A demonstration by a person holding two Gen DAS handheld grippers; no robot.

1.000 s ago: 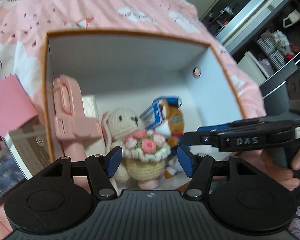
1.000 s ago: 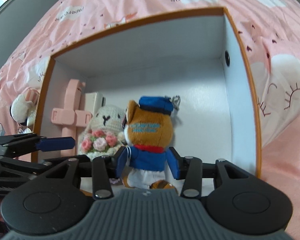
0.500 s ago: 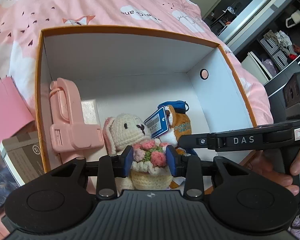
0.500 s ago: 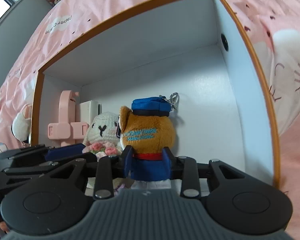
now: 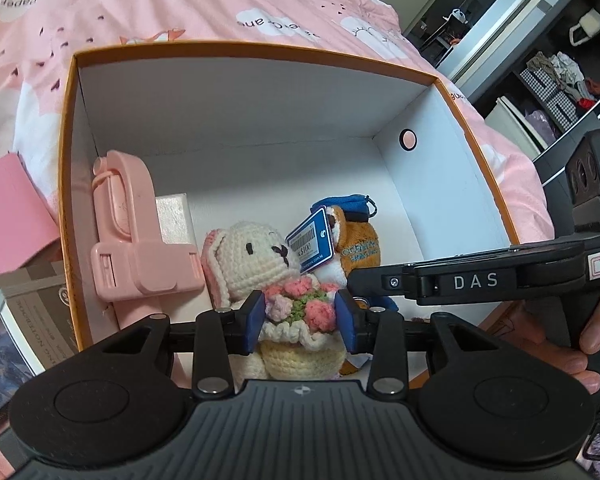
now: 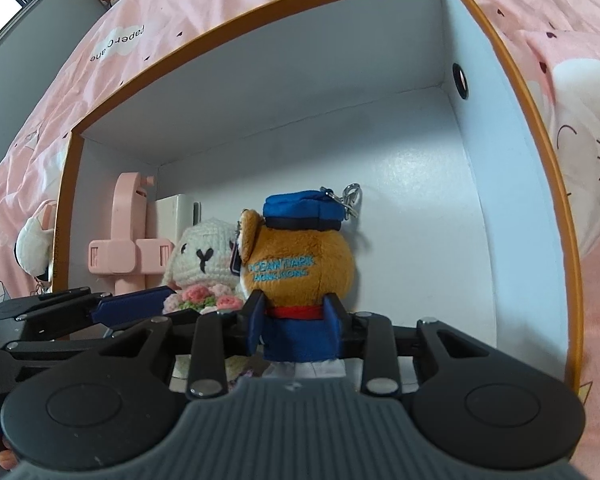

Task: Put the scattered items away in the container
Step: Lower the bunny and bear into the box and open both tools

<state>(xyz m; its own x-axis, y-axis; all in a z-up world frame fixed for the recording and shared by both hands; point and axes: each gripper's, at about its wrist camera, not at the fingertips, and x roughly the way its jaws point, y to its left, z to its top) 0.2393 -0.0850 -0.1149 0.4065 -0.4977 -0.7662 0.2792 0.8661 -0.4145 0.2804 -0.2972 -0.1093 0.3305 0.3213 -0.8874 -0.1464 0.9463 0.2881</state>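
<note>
Inside the orange-rimmed box (image 5: 70,168), our left gripper (image 5: 300,322) pinched the soft crochet bunny (image 5: 252,256) at its bouquet while our right gripper (image 6: 294,326) squeezed the light plush bear (image 6: 300,256) beside it around the waist.

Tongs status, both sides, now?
Left tongs: closed on the crochet bunny, at its bouquet.
Right tongs: closed on the bear plush, at its blue body.
</note>
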